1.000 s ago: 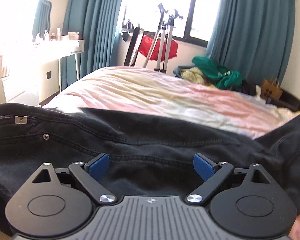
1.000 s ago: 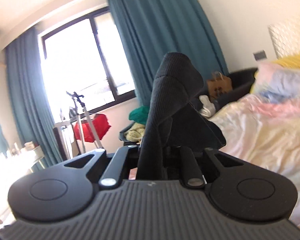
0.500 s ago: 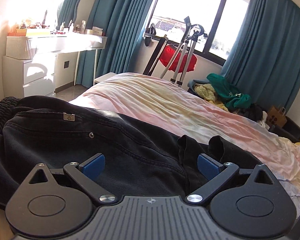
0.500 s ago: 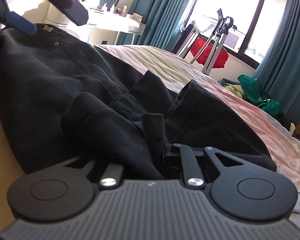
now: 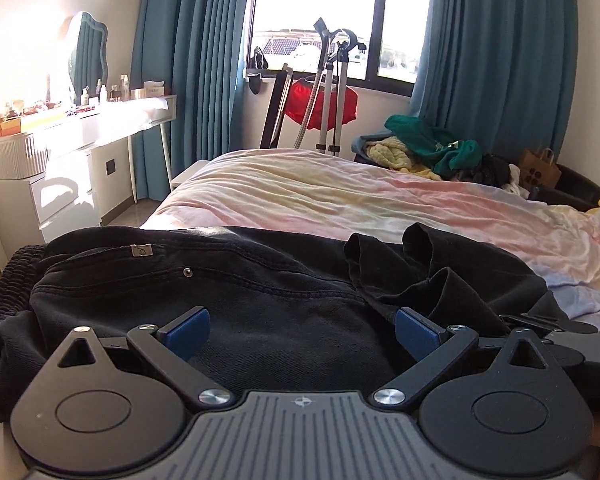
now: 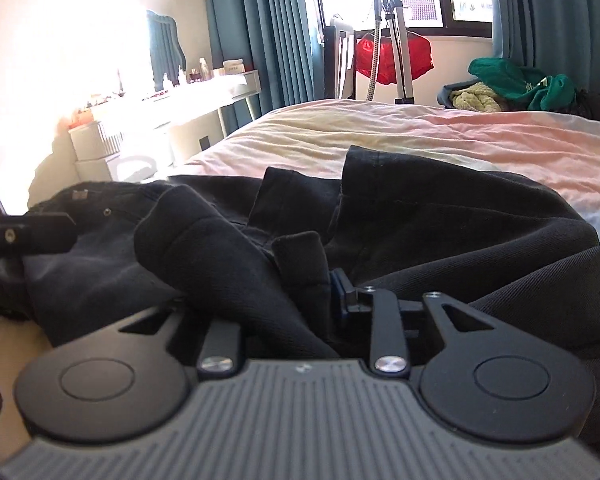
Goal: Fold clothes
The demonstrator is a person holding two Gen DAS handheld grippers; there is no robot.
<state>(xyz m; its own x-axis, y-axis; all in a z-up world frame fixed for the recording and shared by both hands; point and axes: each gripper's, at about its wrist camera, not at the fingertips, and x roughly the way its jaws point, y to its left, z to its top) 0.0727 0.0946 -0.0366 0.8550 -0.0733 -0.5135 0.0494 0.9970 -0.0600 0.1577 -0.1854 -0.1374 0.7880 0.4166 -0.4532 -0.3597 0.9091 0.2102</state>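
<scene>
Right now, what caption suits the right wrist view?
Right gripper pinching a fold of black trousers on the bed.

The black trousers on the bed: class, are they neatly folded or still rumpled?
Still rumpled. The black trousers bunch in loose ridges on the bed, and the right gripper pinches a raised fold.

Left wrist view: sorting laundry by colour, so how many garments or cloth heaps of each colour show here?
Black trousers on the bed: 1
Red garment by the window: 1
Green garment: 1
Yellow cloth: 1
Total: 4
</scene>
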